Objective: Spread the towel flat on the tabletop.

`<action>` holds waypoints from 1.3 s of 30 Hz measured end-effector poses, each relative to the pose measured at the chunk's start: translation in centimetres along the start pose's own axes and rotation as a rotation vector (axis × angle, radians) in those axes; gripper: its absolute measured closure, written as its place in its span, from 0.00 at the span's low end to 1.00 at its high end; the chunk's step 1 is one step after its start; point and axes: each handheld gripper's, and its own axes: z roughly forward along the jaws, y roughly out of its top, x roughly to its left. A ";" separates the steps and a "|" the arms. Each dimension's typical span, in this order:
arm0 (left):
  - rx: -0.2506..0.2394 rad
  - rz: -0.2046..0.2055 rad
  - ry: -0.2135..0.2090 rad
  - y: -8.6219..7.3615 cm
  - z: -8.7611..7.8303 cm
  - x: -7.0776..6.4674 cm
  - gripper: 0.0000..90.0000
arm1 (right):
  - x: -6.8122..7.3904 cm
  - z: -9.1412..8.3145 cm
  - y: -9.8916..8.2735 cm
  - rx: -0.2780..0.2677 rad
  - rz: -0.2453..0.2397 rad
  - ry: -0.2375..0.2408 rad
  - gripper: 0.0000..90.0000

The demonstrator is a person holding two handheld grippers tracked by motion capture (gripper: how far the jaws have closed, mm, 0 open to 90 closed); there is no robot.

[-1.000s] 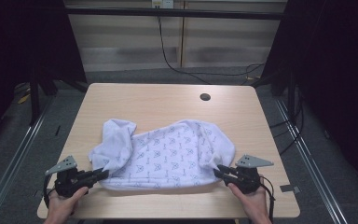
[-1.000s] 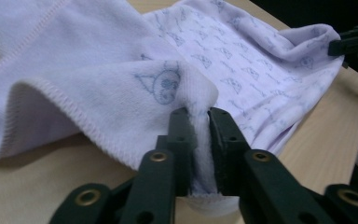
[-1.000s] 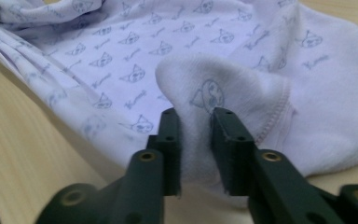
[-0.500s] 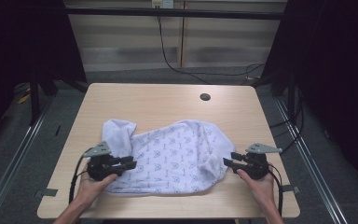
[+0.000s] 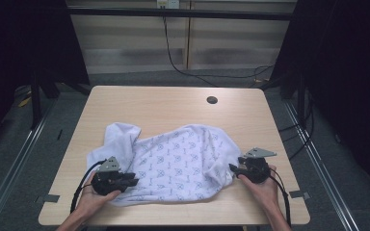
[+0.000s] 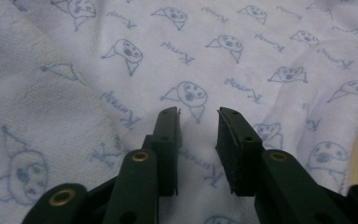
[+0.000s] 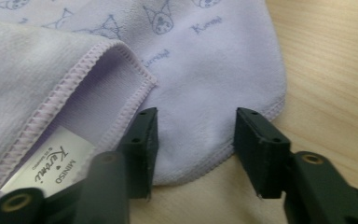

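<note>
Both hands have come inward along the table's near edge since the earlier frames, and the towel (image 5: 173,163) is bunched narrower between them. From the high view, the towel lies crumpled on the near half of the table (image 5: 164,103), closer to the left edge, with one flap thrown back toward the far left. The left gripper (image 5: 131,181) sits over the towel's near-left part; the right gripper (image 5: 232,168) is at its right edge, not far from the near-right corner.

Left gripper view — the left gripper (image 6: 199,128) hovers just over the printed cloth with its jaws a narrow gap apart, having just closed a little; nothing is pinched between them, so it is released.

Right gripper view — the right gripper (image 7: 196,128) has also been closing, yet its jaws stand apart astride a rounded towel corner lying on the wood, the pads not pressing it. A sewn label (image 7: 46,170) shows on a folded hem beside the one jaw.
</note>
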 end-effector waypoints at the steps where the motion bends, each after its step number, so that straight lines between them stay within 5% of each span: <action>1: 0.000 0.004 0.004 -0.1 -0.1 0.0 0.83 | 0.1 -0.1 0.1 0.001 -0.011 0.012 0.79; 3: 0.000 0.001 0.005 -0.2 -0.3 0.3 0.90 | 0.3 -0.1 0.3 0.017 -0.024 0.027 0.90; 6: 0.002 -0.016 0.002 -0.5 -0.7 0.8 0.95 | -0.3 -0.4 0.6 0.016 0.002 0.017 0.94; 10: 0.019 -0.012 0.033 -0.4 -1.0 1.5 0.97 | -2.2 -2.0 1.9 -0.068 0.053 0.007 0.95; 16: 0.001 -0.063 0.058 -0.6 -1.3 2.7 0.97 | -5.0 -4.3 5.2 -0.141 0.065 -0.037 0.97; 22: -0.002 -0.075 0.054 -0.8 -1.5 2.8 0.96 | -5.6 -3.7 6.6 -0.177 0.081 -0.046 0.83; 23: 0.000 -0.076 0.049 -0.8 -1.5 2.8 0.95 | -5.4 -3.5 6.4 -0.180 0.099 -0.046 0.72; 26: 0.002 -0.086 0.048 -0.8 -1.6 2.6 0.92 | -4.7 -3.7 5.4 -0.162 0.095 -0.045 0.67; 31: 0.007 -0.089 0.030 -0.8 -1.5 2.2 0.89 | -2.9 -4.8 2.9 -0.161 0.097 -0.006 0.65; 32: 0.007 -0.091 0.019 -0.7 -1.5 2.1 0.88 | -1.7 -5.0 1.4 -0.147 0.094 0.049 0.65; 33: 0.007 -0.091 0.019 -0.7 -1.5 2.1 0.88 | -1.7 -5.0 1.4 -0.147 0.094 0.049 0.65; 36: 0.016 -0.085 0.008 -0.6 -1.4 1.6 0.88 | 1.2 -4.2 -0.7 -0.047 0.045 0.151 0.60; 39: 0.016 -0.081 -0.011 -0.6 -1.3 1.3 0.87 | 2.5 -3.7 -1.2 -0.006 0.013 0.156 0.56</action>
